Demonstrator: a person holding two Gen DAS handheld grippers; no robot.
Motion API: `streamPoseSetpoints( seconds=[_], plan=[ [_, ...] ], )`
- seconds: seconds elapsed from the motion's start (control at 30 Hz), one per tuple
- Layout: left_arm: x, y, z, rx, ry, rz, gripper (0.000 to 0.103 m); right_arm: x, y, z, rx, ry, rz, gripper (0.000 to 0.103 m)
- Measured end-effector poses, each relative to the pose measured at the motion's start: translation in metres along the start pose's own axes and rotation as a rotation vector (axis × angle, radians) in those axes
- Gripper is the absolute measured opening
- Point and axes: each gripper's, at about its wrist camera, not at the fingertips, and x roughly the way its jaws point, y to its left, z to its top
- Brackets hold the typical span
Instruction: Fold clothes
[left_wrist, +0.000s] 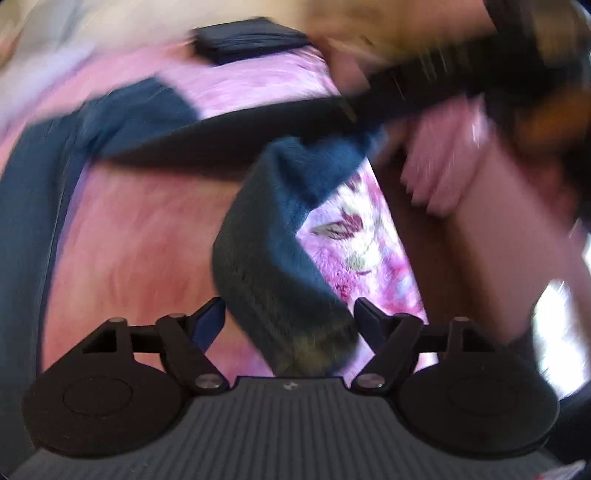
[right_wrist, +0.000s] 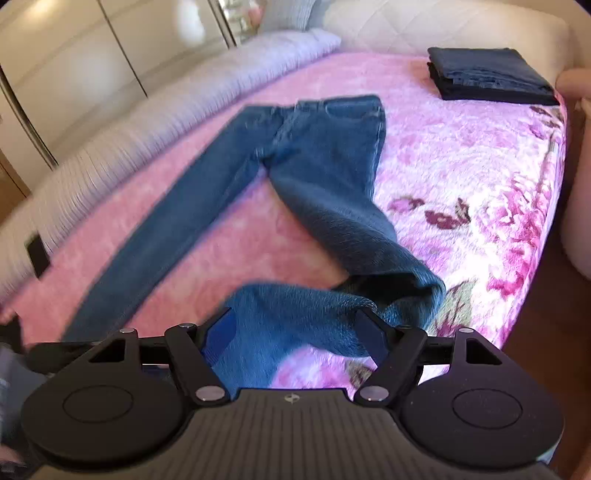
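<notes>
A pair of blue jeans (right_wrist: 321, 155) lies spread on the pink floral blanket (right_wrist: 461, 147), waist toward the far side. One leg runs straight toward the near left; the other bends and bunches near me. My right gripper (right_wrist: 299, 328) is open, hovering over that bunched leg end, with denim showing between its fingers but not pinched. The left wrist view is blurred. There the jeans leg (left_wrist: 266, 240) rises from between the wide-apart fingers of my left gripper (left_wrist: 290, 317), and the pads do not press it.
A folded stack of dark clothes (right_wrist: 487, 74) sits at the bed's far corner by the cream headboard (right_wrist: 443, 22). A pale ribbed cushion (right_wrist: 147, 122) borders the bed's left side, with wardrobe doors (right_wrist: 74, 55) behind. A pink sleeve (left_wrist: 443, 166) and a dark blurred shape (left_wrist: 406, 99) cross the left wrist view.
</notes>
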Motion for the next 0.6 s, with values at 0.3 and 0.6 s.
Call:
streamPoseSetpoints(
  seconds=[0.3,0.6],
  plan=[
    [0.029,0.057,-0.030,-0.882,0.179,-0.472,0.013,-0.026,-0.054,0.021,0.118,-0.111,0.021,0.090],
    [0.023,0.048,-0.109,-1.267,0.311,-0.585,0.026,0.034,-0.096,0.008,0.436,0.152,0.303,0.059]
  ],
)
